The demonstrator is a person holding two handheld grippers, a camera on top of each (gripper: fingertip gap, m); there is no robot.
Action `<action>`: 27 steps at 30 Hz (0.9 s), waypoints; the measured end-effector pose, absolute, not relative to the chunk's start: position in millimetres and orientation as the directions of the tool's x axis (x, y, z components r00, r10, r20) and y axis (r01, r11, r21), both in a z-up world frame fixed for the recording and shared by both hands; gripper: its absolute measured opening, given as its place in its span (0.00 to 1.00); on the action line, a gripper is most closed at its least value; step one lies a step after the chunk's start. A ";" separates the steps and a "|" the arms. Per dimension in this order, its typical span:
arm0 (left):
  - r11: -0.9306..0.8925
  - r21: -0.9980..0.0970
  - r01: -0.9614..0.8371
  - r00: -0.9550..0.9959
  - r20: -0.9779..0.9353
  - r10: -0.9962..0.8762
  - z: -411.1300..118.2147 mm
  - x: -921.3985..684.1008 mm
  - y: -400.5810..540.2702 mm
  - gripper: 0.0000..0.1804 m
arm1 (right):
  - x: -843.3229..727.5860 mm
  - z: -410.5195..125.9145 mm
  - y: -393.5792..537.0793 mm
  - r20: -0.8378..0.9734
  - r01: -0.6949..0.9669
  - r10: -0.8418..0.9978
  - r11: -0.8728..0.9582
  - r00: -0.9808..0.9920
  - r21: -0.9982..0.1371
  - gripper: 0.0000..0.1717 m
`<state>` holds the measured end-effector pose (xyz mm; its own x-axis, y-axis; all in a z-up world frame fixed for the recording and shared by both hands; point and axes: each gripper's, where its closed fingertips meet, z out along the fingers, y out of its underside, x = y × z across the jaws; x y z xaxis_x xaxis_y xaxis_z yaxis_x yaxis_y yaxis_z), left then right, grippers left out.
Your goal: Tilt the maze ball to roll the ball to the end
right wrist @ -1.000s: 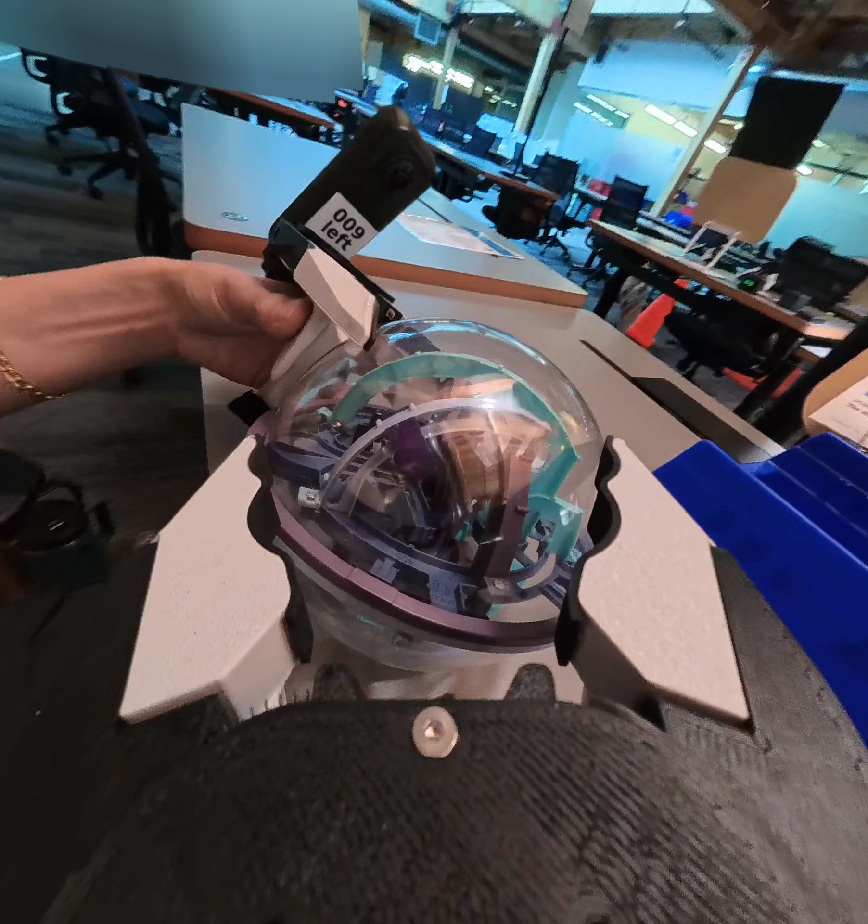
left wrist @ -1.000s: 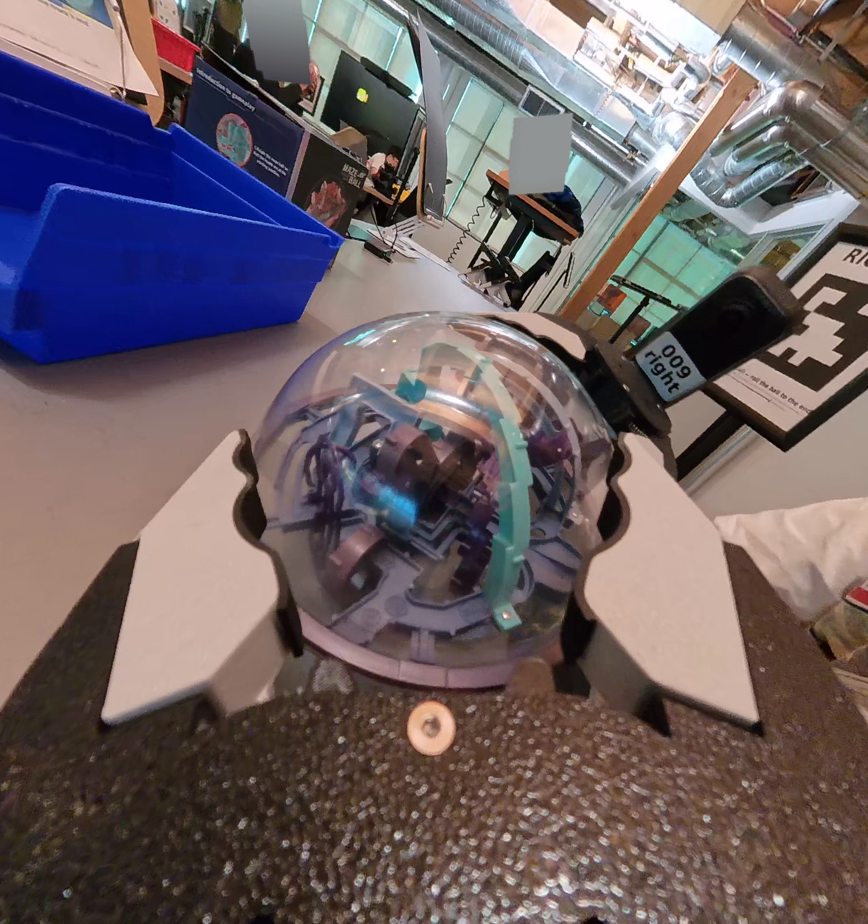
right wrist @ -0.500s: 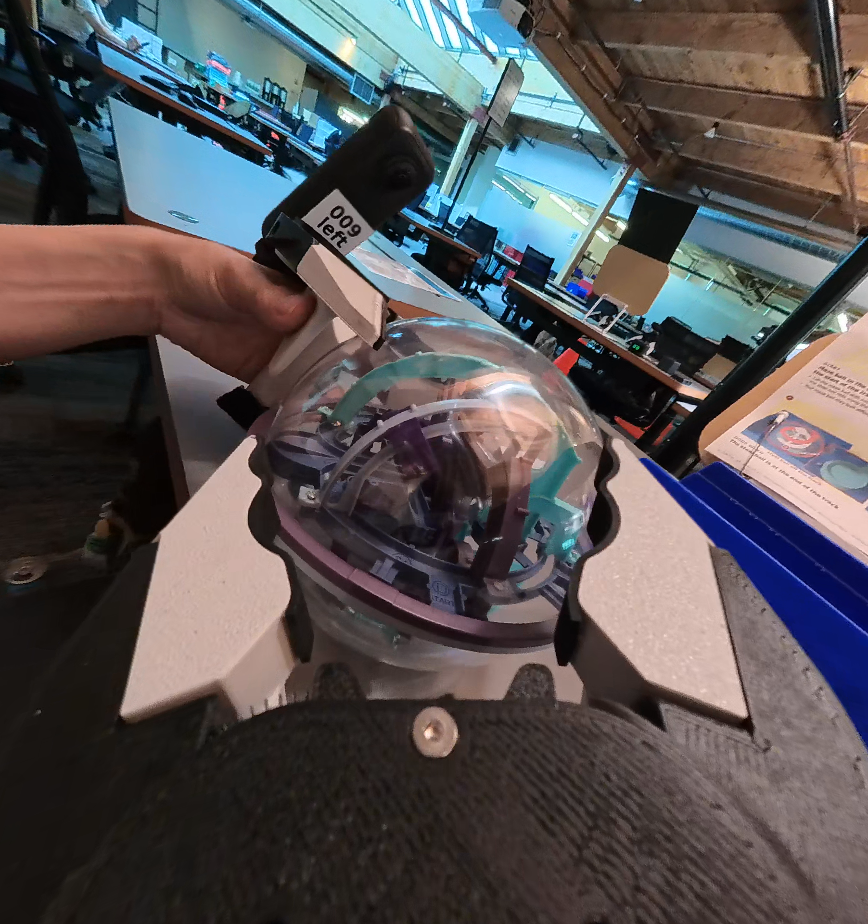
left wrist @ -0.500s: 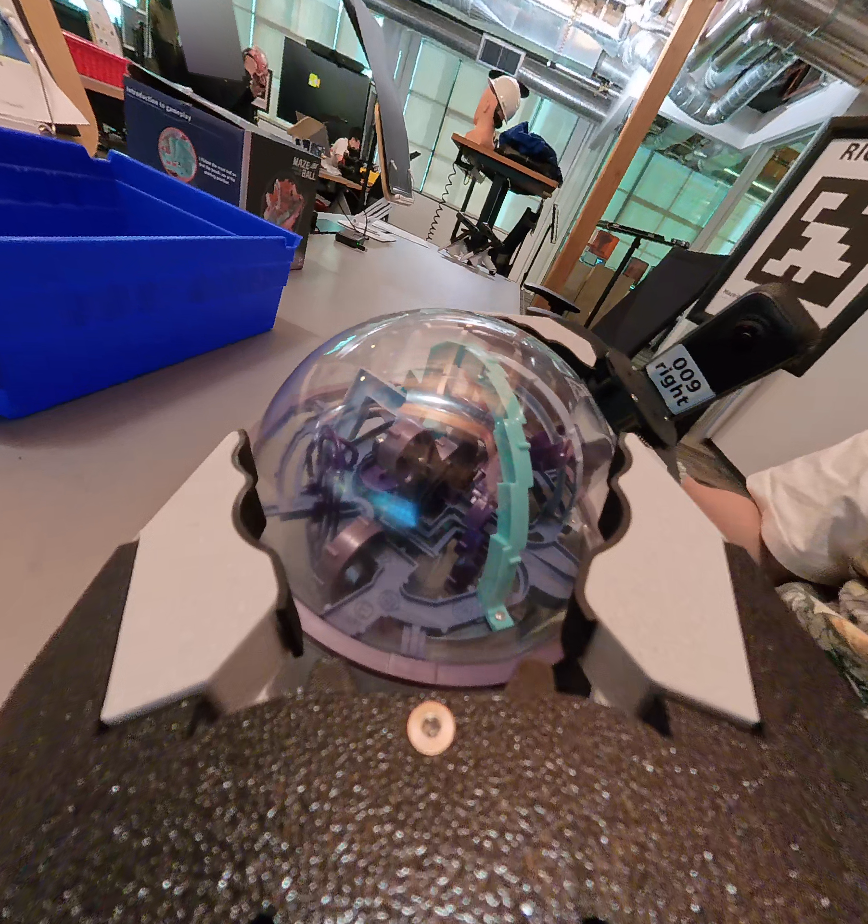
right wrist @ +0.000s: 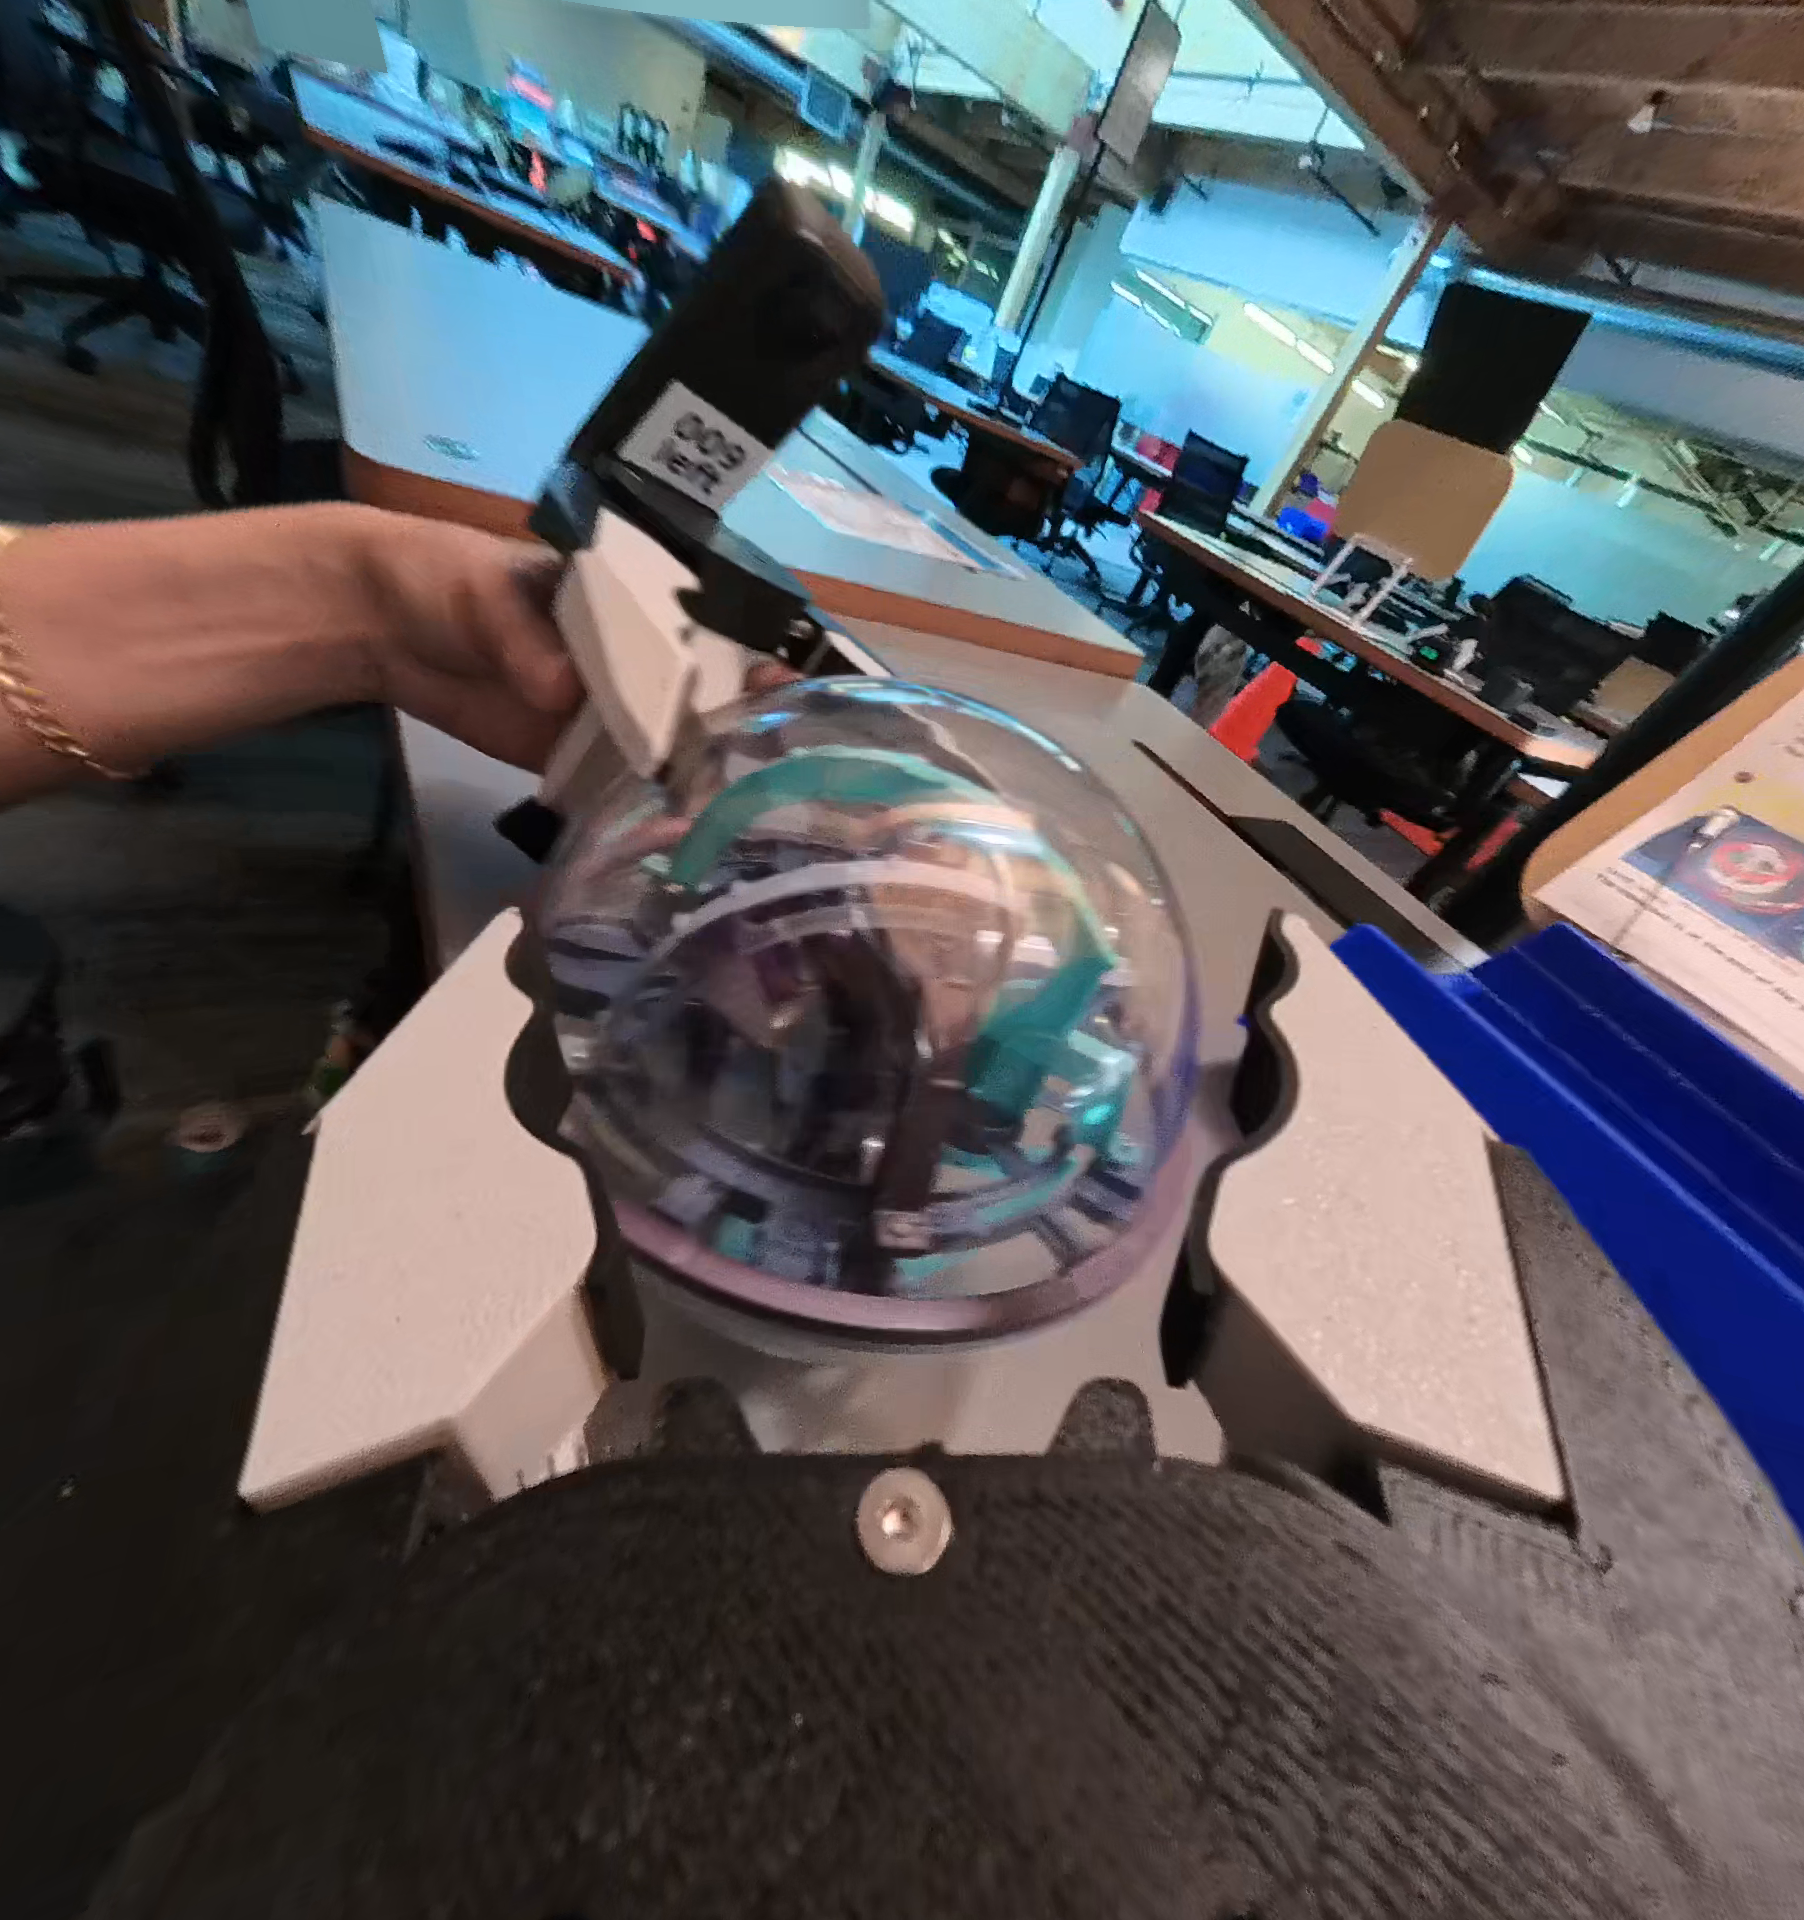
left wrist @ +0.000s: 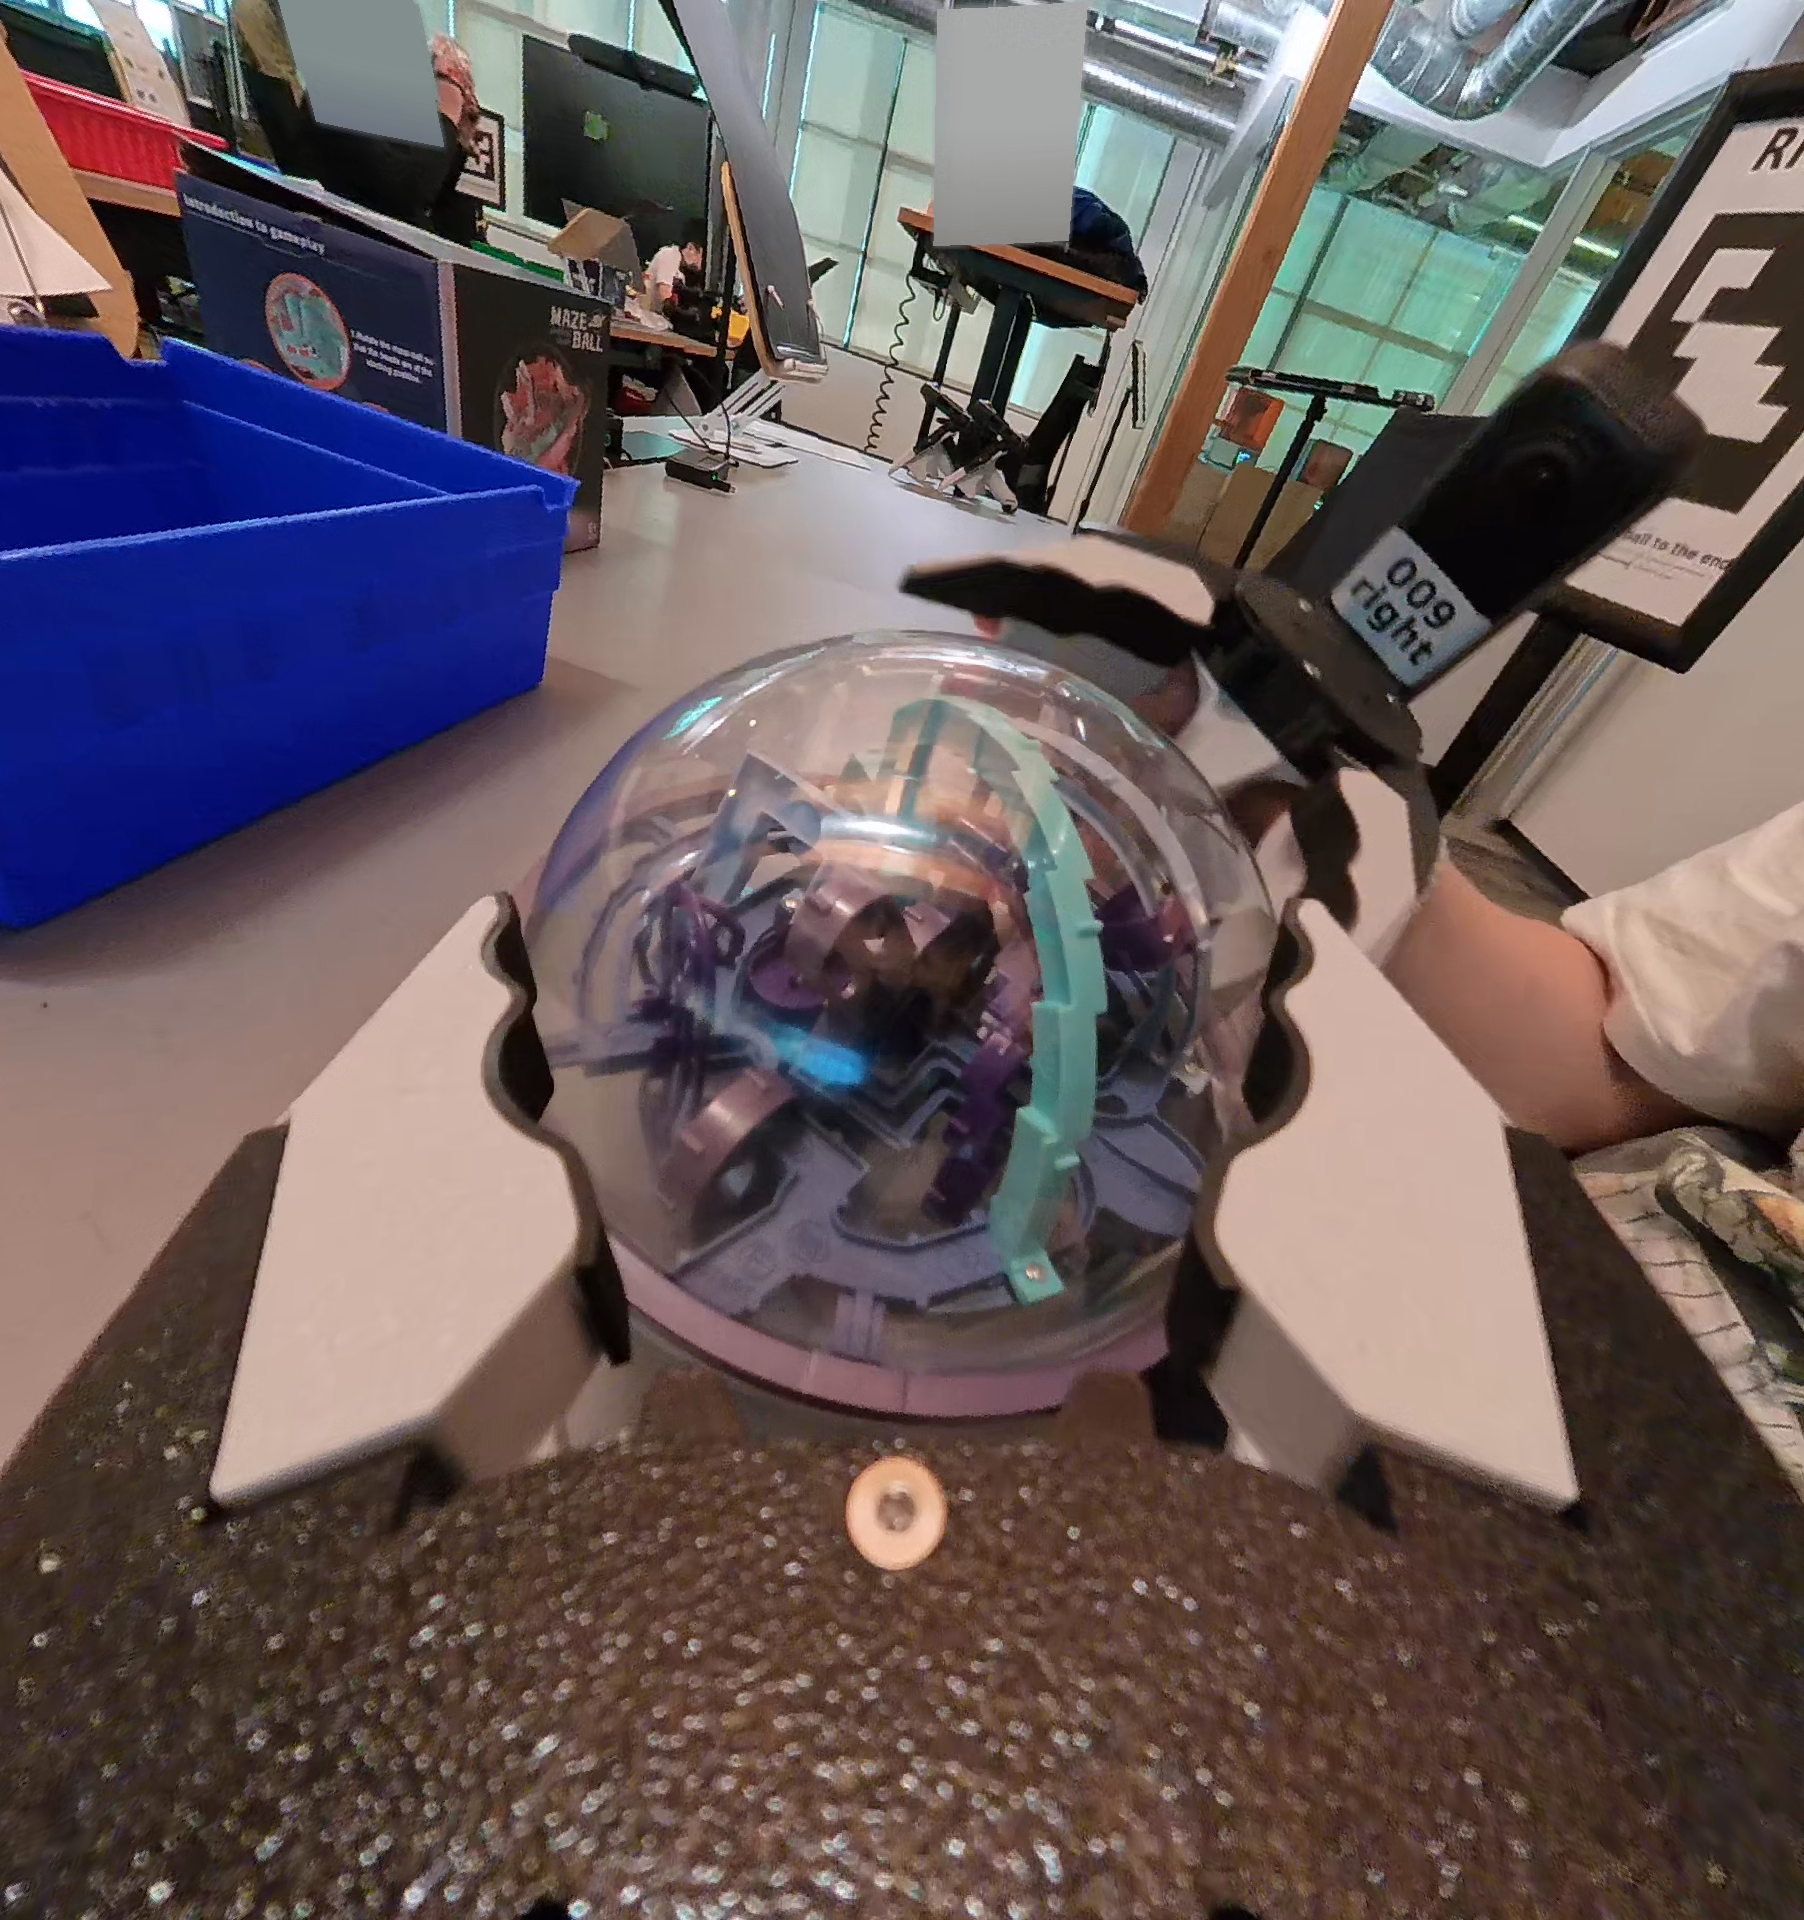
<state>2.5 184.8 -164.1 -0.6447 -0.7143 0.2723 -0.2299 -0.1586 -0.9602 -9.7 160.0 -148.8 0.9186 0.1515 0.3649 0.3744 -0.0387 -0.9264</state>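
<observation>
Tilting on: the maze ball (left wrist: pixel 898 1039) has rolled in the right view, its teal track (right wrist: pixel 773 800) now blurred, and the blue bin (left wrist: pixel 202 623) sits farther left. Left gripper (left wrist: pixel 898 997) clamps the ball on both sides. Right gripper (right wrist: pixel 898 1039) has eased slightly; its right pad looks barely clear.

Blue plastic bin (left wrist: pixel 254 623) far left on grey tabletop (left wrist: pixel 150 1039); dark printed cardboard box (left wrist: pixel 389 312) just behind it. Framed black-and-white marker sign (left wrist: pixel 1708 312) far right; wooden post (left wrist: pixel 1251 260) beyond.
</observation>
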 end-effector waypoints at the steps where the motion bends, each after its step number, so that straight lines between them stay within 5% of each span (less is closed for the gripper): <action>1: -0.153 -0.961 -0.230 -0.645 0.268 -0.716 -164.1 2.5 184.3 0.74 | -4.6 -148.7 161.4 0.378 0.391 0.160 -0.064 0.912 -0.918 0.80; 8: -0.137 -0.965 -0.221 -0.645 0.251 -0.722 -165.1 2.2 185.0 0.74 | -12.6 -173.1 174.8 0.344 0.430 0.374 -0.175 0.861 -0.886 0.83; 14: -0.228 -0.923 -0.311 -0.513 0.365 -0.777 -176.9 14.2 207.6 0.86 | -2.1 -173.0 179.0 0.322 0.362 0.225 -0.167 0.920 -0.917 0.82; 19: -0.258 -0.891 -0.373 -0.528 0.433 -0.730 -179.9 10.8 201.6 0.77 | 6.1 -182.4 173.2 0.369 0.385 0.113 -0.193 0.922 -0.903 0.80; 27: -0.299 -0.884 -0.359 -0.525 0.456 -0.718 -177.4 12.3 205.4 0.77 | 3.9 -178.9 169.5 0.358 0.378 0.132 -0.191 0.924 -0.906 0.77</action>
